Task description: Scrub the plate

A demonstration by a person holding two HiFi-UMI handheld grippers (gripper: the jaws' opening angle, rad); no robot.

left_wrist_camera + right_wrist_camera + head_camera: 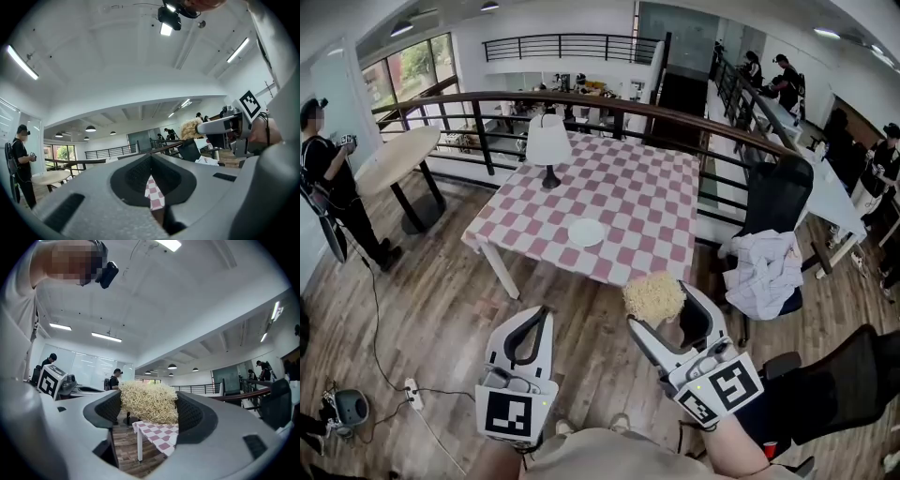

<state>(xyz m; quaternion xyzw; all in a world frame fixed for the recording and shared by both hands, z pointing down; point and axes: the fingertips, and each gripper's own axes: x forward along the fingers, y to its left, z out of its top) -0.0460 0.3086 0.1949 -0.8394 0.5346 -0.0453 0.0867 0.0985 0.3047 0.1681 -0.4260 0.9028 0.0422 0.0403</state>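
On the table lies a plate; right gripper pinches a scrubber, left gripper presses fingers together

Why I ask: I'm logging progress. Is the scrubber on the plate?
No, the right gripper holds the scrubber in the air, well short of the plate.

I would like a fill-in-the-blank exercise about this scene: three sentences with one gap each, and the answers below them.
1. The right gripper is shut on a scrubbing pad, while the left gripper is shut and holds ____.
2. The white plate lies on the checked table, and ____ gripper touches it.
3. Behind the plate on that table stands a ____ with a white shade.

Missing words: nothing; neither; lamp.
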